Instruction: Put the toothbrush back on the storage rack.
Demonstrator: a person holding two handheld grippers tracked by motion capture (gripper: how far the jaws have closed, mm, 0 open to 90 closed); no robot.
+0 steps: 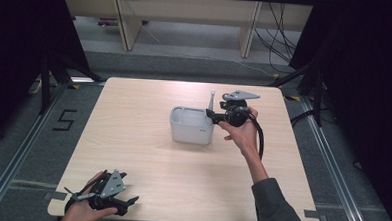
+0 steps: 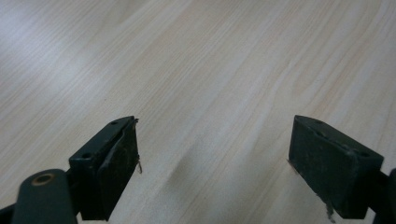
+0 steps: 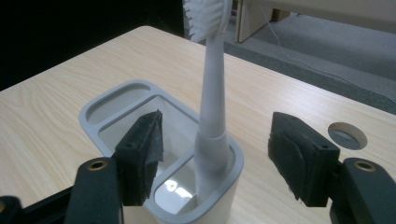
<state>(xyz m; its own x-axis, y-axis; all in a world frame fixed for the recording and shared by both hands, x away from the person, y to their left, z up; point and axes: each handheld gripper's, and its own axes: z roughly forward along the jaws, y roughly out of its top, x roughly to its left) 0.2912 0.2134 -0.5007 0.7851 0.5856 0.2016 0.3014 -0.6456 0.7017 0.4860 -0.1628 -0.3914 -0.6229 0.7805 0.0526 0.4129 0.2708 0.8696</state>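
Note:
A white toothbrush [image 3: 212, 107] stands upright, bristles up, in the near end compartment of a pale grey holder [image 3: 109, 98]. My right gripper [image 3: 219, 140] is open, with its pads on either side of the brush handle and a gap on both sides. From the high view the holder [image 1: 192, 125] sits at mid-table with the toothbrush [image 1: 211, 98] at its right end and the right gripper [image 1: 211, 116] right beside it. My left gripper [image 1: 130, 205] rests at the table's front left corner. Its jaws are open over bare wood [image 2: 215, 149].
The holder's larger compartments look bare. A round cable hole [image 3: 347, 135] is cut into the light wood tabletop [image 1: 132, 138] beyond the holder. Wooden desk legs [image 1: 125, 22] and cables stand on the floor past the far edge, with black curtains on both sides.

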